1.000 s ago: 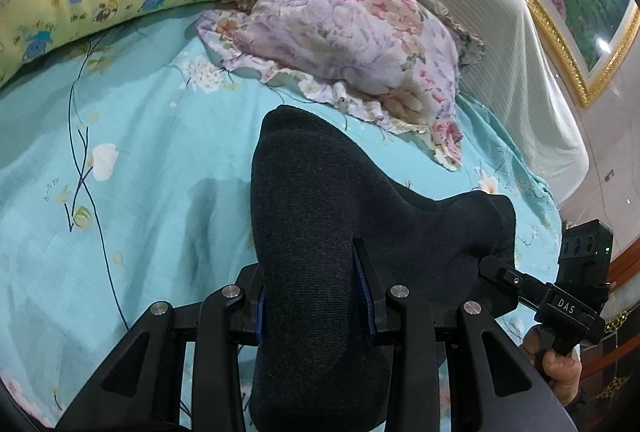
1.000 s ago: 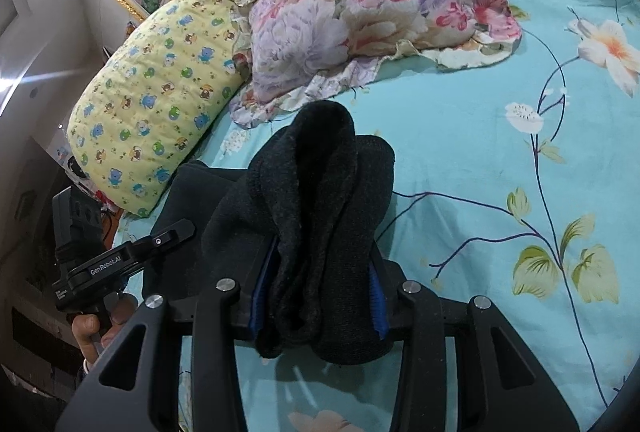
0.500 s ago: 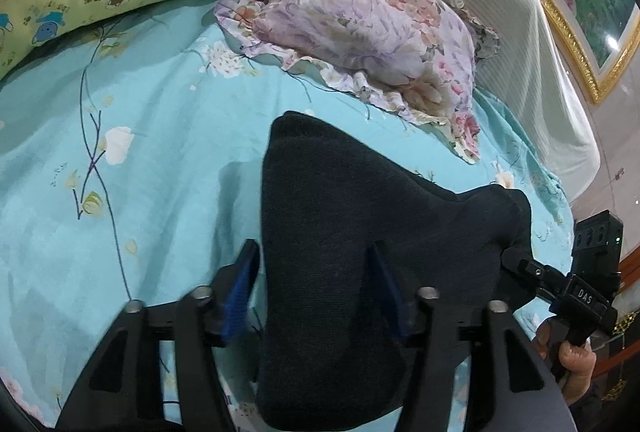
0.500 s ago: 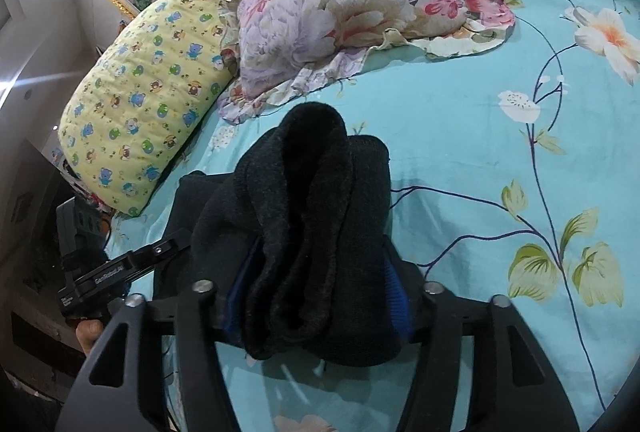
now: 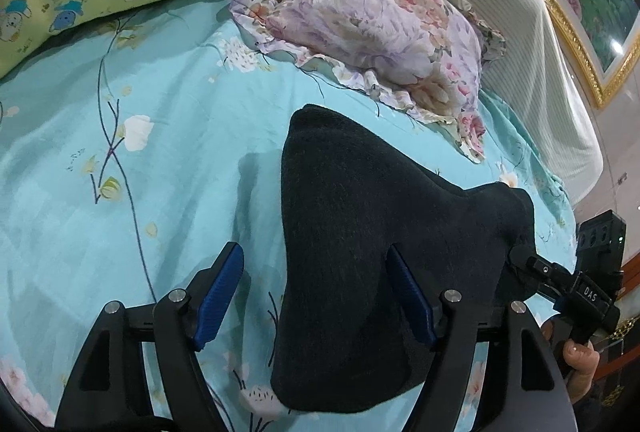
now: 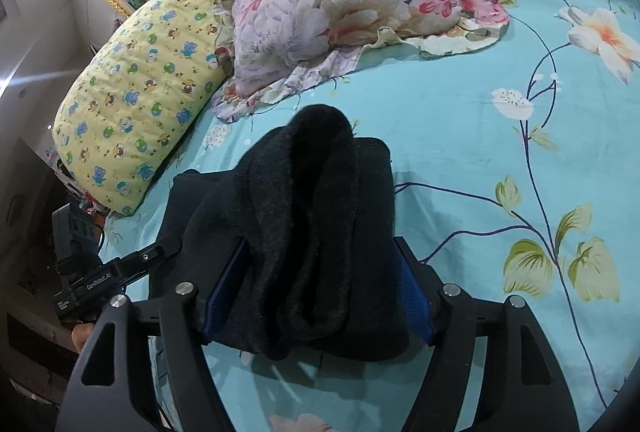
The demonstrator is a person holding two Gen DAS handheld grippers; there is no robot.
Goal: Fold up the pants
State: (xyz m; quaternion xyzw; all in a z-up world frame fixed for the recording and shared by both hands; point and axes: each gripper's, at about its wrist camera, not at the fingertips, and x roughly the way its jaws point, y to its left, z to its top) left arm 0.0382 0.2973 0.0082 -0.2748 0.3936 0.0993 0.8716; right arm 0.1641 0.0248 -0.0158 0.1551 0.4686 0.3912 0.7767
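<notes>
The dark pants (image 5: 360, 252) lie bundled on the sheet (image 5: 140, 192), one end between each claw's jaws. The left claw (image 5: 320, 292) has just spread wide and clear; the right claw (image 6: 320, 288) has been opening too, but cloth fills its gap. Withdrawing could snag fabric and undo the fold.

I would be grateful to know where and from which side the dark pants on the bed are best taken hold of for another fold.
Probably the rolled, bunched end of the dark pants, taken from the near bed edge with the right tongs: that thick ridge runs between their open pads. The left tongs could take the flat near edge likewise.
</notes>
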